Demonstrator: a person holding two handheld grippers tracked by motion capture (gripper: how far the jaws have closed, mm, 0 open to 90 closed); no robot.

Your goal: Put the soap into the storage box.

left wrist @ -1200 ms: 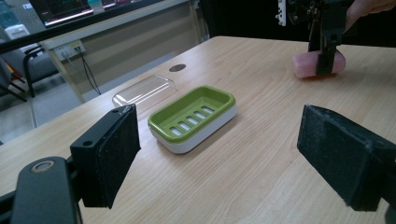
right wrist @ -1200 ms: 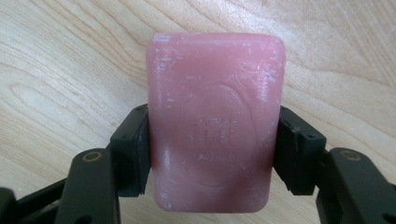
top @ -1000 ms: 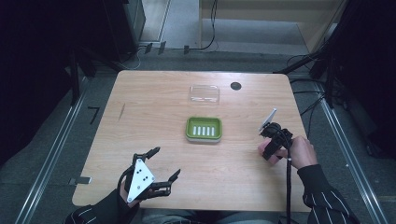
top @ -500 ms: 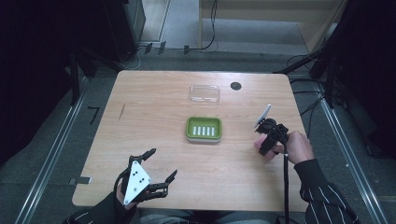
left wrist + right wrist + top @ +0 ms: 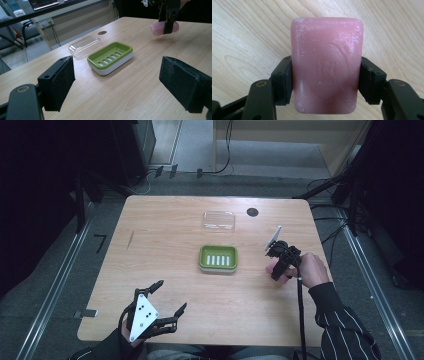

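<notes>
I count one pink soap bar [image 5: 327,65], one green soap dish [image 5: 218,258], one clear lid [image 5: 219,220] and one dark round disc [image 5: 252,212] on my wooden counter [image 5: 165,235]. Right gripper [image 5: 325,80] has its fingers [image 5: 283,80] clamped on the bar's two long sides — rectangular block with rounded corners, waxy scuffed surface, embossed oval stamp on the face. In the left gripper view the bar sits above the counter, off the wood, to the right of the dish and apart from it. Dish is glossy green plastic in a white base, rounded rectangle, five drain slots. Lid is a transparent shallow dome, just behind the dish. Left gripper [image 5: 167,302] sits near my front edge — fingers spread wide, holding nothing, pads coarse black foam.
</notes>
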